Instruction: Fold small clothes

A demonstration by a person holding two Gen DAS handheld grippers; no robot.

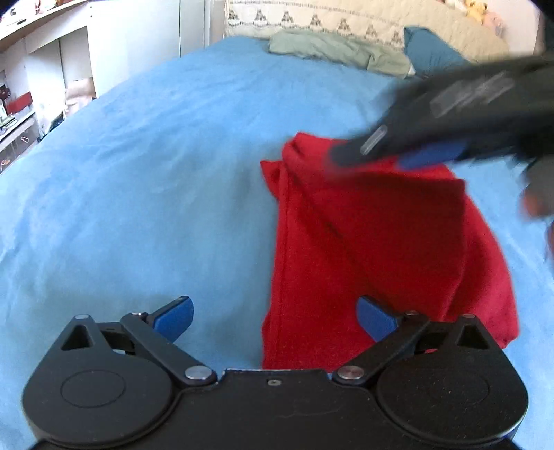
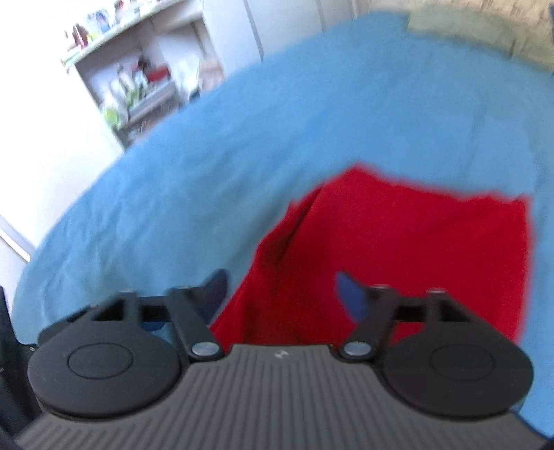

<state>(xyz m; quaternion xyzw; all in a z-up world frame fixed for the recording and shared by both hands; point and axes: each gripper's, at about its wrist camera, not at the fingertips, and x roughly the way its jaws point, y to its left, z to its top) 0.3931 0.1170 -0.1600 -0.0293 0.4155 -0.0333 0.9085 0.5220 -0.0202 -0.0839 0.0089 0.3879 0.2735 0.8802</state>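
Nearest the left wrist camera, the left gripper point(image 1: 275, 316) fills the lower edge of its view, its two blue-padded fingers point(image 1: 175, 316) spread wide with nothing between them; the left pad hangs over bare sheet, the right pad over the near left part of the cloth. It tilts down toward the bed.

One red garment point(image 1: 374, 249) lies on the light blue bedsheet point(image 1: 138, 173), at about 3 o'clock from the middle of that view. It looks folded into a rough upright strip, with a creased, bunched corner at its far left end and its near edge running under the gripper's right finger.

The right gripper point(image 1: 367, 154) reaches in from 2 o'clock, motion-blurred, its tip over the garment's far end. Whether it touches the cloth cannot be told from this side. A blurred bit of the person's hand point(image 1: 536, 204) shows at the 3 o'clock edge.

From the right wrist camera, the same gripper point(image 2: 282, 292) is released: its two fingers stand well apart, nothing pinched, with the garment point(image 2: 398, 249) spread below and ahead of it. This view is blurred and tilted.

At 12 o'clock on the bed lie one pale green cloth point(image 1: 332, 50), one dark teal pillow point(image 1: 432, 52) and one cream patterned quilt point(image 1: 346, 17). One white shelving unit point(image 2: 145, 79) stands at 10 o'clock.
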